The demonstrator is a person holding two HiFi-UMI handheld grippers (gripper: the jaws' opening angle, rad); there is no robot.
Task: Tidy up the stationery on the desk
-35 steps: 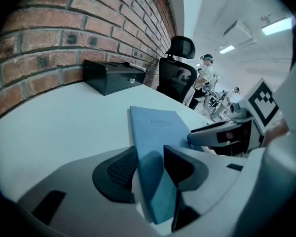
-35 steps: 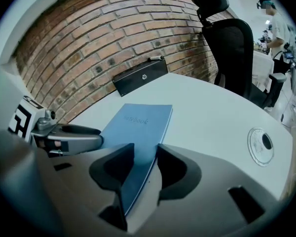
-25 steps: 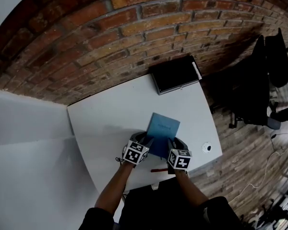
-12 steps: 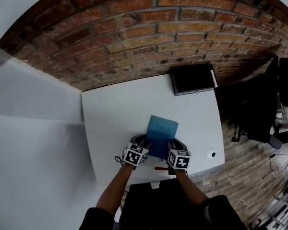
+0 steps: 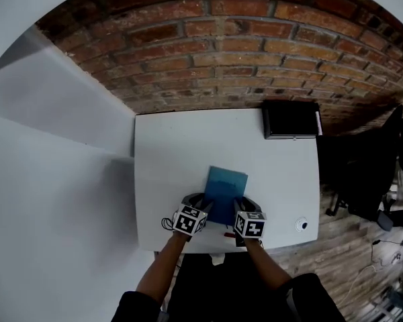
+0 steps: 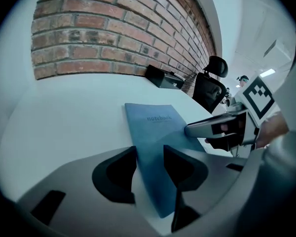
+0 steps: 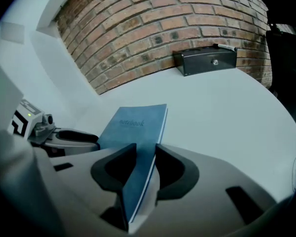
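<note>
Firmly, left gripper (image 6: 149,168) and right gripper (image 7: 144,165) clamp notebook (image 5: 226,185).

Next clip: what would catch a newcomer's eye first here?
The thin blue notebook near the white desk's front edge, clamped at its near end by left gripper and right gripper. Next, the black rectangular box at the desk's far right corner against the red brick wall.

Only legible print: "notebook" in dark lowercase on the blue notebook (image 7: 133,132) cover, near its far end. Smaller line right under it is too blurry to read.
</note>
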